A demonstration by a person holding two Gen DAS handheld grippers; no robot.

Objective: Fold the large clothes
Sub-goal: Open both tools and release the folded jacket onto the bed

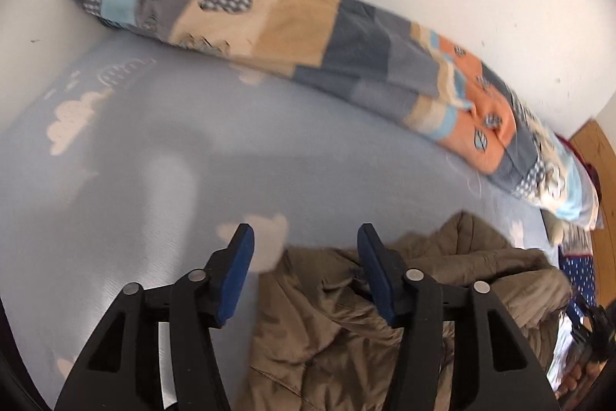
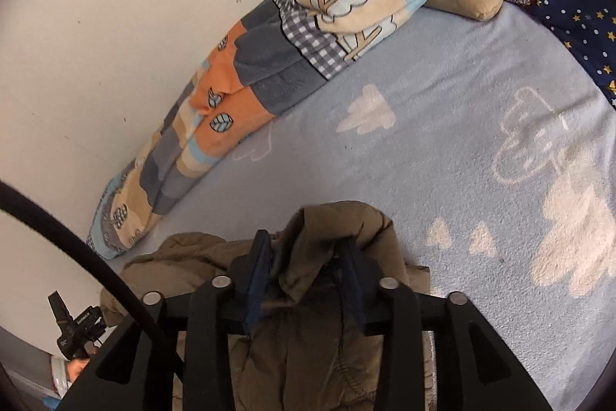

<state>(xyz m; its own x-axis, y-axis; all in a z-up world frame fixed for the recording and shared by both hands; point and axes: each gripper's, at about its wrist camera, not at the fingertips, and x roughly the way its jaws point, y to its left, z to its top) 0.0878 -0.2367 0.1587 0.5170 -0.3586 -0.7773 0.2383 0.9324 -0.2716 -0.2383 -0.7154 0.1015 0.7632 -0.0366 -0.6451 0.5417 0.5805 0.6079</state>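
Right gripper (image 2: 304, 257) clamped on olive jacket (image 2: 308, 353) at lower centre; left gripper (image 1: 306, 249) wide open, empty, above blue blanket (image 1: 173, 180).

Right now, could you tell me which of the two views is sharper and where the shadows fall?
Left wrist view: motion-blurred, patchwork fleece blanket smeared, grey shadows across the pale blue cloud-print bedsheet. Right wrist view: sharper, olive-brown padded jacket stitching crisp; both views bend straight edges.
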